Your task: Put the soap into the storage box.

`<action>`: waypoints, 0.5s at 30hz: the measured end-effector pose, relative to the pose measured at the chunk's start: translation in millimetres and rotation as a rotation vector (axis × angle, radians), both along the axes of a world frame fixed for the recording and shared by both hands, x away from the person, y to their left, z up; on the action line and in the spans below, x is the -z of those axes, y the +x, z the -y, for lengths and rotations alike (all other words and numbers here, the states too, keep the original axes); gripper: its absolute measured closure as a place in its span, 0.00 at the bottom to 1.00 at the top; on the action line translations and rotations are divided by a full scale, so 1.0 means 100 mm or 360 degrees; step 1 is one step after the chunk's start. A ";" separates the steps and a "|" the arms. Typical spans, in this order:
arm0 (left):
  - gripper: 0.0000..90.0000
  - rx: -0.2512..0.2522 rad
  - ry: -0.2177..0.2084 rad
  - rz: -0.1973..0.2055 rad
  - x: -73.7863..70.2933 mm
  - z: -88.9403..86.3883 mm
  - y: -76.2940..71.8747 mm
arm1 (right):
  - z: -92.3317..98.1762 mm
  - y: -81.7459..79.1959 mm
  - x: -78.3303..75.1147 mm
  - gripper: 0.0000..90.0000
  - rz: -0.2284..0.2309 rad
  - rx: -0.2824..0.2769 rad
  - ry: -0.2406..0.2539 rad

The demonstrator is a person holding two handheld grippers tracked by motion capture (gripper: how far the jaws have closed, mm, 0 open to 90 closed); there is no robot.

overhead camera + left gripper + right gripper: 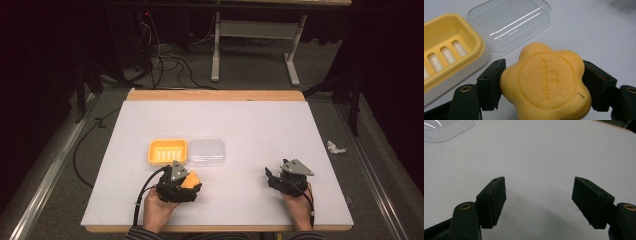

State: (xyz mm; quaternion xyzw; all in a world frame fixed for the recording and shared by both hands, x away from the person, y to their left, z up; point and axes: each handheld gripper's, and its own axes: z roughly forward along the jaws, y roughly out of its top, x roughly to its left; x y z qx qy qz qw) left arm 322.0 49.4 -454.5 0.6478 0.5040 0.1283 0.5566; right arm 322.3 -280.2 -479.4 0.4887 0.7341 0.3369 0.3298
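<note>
Left hand-held gripper (186,184): clenched on a yellow flower-shaped soap bar (545,81). The jaws press its two opposite lobed sides, as the left gripper view shows. The bar lies flat between the jaws, broad stamped face upward; its outline is nearly round, so no clear long axis is evident. The raised lettering on the face reads upside down from the gripper's camera. In the high view the soap (190,179) sits just above the white table (260,125), near the front edge, close in front of the yellow soap dish (168,151).

The soap dish has a slotted floor and lies with its long axis across the table. The clear plastic lid (206,151) lies just beside the dish on its right, long axis likewise across the table, hollow side not determinable.

Right hand-held gripper (272,177): released, jaws standing wide apart with nothing between them, over bare table surface, well apart from the soap and dish. A corner of the lid (446,128) appears at upper left of the right gripper view.
</note>
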 end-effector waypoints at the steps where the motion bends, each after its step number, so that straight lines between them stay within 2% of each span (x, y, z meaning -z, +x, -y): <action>1: 0.31 -0.0003 -0.0001 0.0003 -0.01 -0.01 0.00 | 0.00 0.00 0.00 0.31 -0.0001 -0.0002 -0.0003; 5: 0.31 -0.0026 -0.0057 0.0001 -0.06 -0.05 0.03 | -0.01 0.00 0.00 0.31 -0.0002 -0.0009 -0.0012; 10: 0.31 -0.0020 -0.0035 0.0009 -0.09 -0.09 0.04 | 0.00 0.00 0.00 0.31 0.0003 -0.0007 -0.0006; 15: 0.31 -0.0045 -0.0064 0.0014 -0.14 -0.12 0.07 | 0.00 0.00 0.00 0.31 -0.0004 -0.0005 -0.0001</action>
